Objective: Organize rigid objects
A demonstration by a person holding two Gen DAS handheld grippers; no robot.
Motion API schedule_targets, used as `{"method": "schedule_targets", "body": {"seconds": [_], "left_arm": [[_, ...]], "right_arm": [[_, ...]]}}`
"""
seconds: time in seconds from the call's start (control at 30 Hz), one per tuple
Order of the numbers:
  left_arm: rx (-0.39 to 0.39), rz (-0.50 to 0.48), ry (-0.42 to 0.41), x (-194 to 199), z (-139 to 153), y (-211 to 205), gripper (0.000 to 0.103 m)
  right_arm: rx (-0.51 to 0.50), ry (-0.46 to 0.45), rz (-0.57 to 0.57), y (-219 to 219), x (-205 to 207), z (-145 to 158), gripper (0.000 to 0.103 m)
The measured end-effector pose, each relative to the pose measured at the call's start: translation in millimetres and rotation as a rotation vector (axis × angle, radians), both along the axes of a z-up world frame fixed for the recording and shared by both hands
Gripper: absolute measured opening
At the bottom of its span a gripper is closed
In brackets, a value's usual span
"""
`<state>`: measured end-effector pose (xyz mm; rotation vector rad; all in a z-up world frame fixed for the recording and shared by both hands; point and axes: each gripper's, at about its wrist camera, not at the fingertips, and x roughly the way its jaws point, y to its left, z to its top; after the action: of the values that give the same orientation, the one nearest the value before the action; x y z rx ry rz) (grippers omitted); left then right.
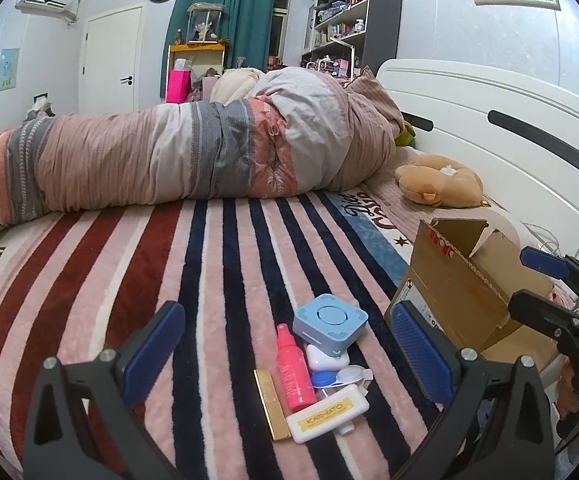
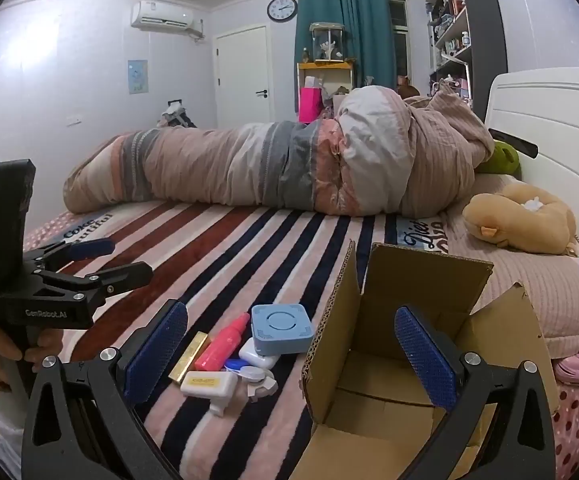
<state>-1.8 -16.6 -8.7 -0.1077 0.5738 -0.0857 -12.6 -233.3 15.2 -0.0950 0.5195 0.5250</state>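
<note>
A small pile lies on the striped blanket: a blue square box (image 1: 330,327) (image 2: 281,328), a pink spray bottle (image 1: 294,370) (image 2: 221,344), a gold bar-shaped case (image 1: 272,404) (image 2: 188,356), a white KATO-KATO case (image 1: 328,414) (image 2: 208,385), a white heart-shaped case (image 1: 327,358) (image 2: 257,355) and a contact lens case (image 1: 339,378) (image 2: 247,372). An open cardboard box (image 1: 461,288) (image 2: 389,352) stands to their right and looks empty inside. My left gripper (image 1: 289,364) is open just above the pile. My right gripper (image 2: 291,356) is open, spanning the pile's right side and the box's left wall.
A rolled duvet (image 1: 193,152) (image 2: 289,164) lies across the far side of the bed. A brown plush toy (image 1: 441,180) (image 2: 521,216) sits near the white headboard (image 1: 509,128). Striped blanket (image 1: 89,280) stretches to the left. The right gripper shows in the left wrist view (image 1: 549,284), the left one in the right wrist view (image 2: 101,260).
</note>
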Motion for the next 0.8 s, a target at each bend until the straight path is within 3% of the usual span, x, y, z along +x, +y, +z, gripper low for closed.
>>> {"method": "schedule_targets", "body": {"seconds": [0.5, 0.8], "left_arm": [[-0.004, 0.002, -0.004, -3, 2, 2, 0.103], [0.003, 0.003, -0.005, -4, 3, -2, 0.103]], "right_arm": [[0.002, 0.01, -0.01, 6, 0, 0, 0.103], [-0.007, -0.033, -0.011, -3, -6, -12, 0.103]]}}
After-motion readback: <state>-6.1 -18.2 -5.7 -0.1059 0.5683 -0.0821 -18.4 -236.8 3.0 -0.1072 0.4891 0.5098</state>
